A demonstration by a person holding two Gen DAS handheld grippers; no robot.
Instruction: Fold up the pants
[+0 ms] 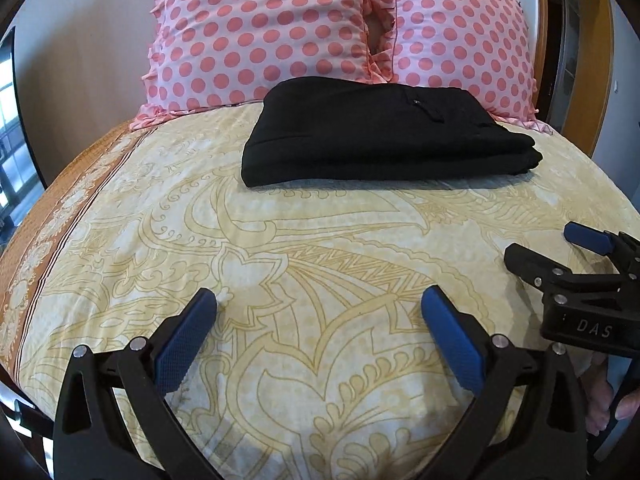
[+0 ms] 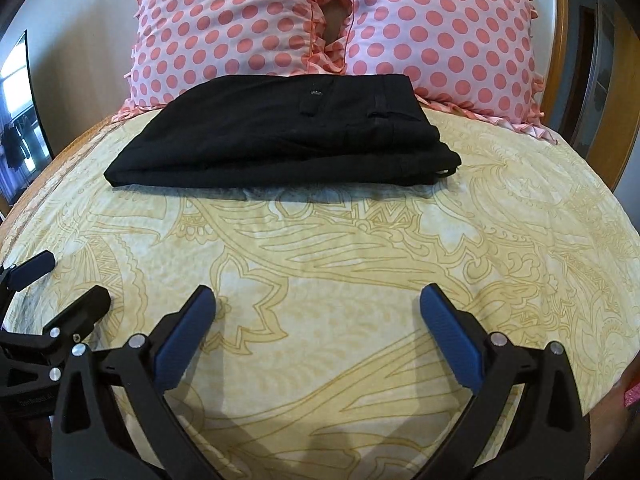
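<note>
Black pants (image 1: pixel 384 132) are seen folded into a compact stack on a bed (image 1: pixel 280 240) covered in a yellow patterned sheet, their far edge touching two pink polka-dot pillows (image 1: pixel 260 28) propped at the head. The left gripper (image 1: pixel 320 300) and right gripper (image 2: pixel 318 300) are held low over the sheet near the foot, side by side and well apart from the pants. The jaws of both are spread wide, with nothing grasped between the blue pads (image 2: pixel 448 340).
</note>
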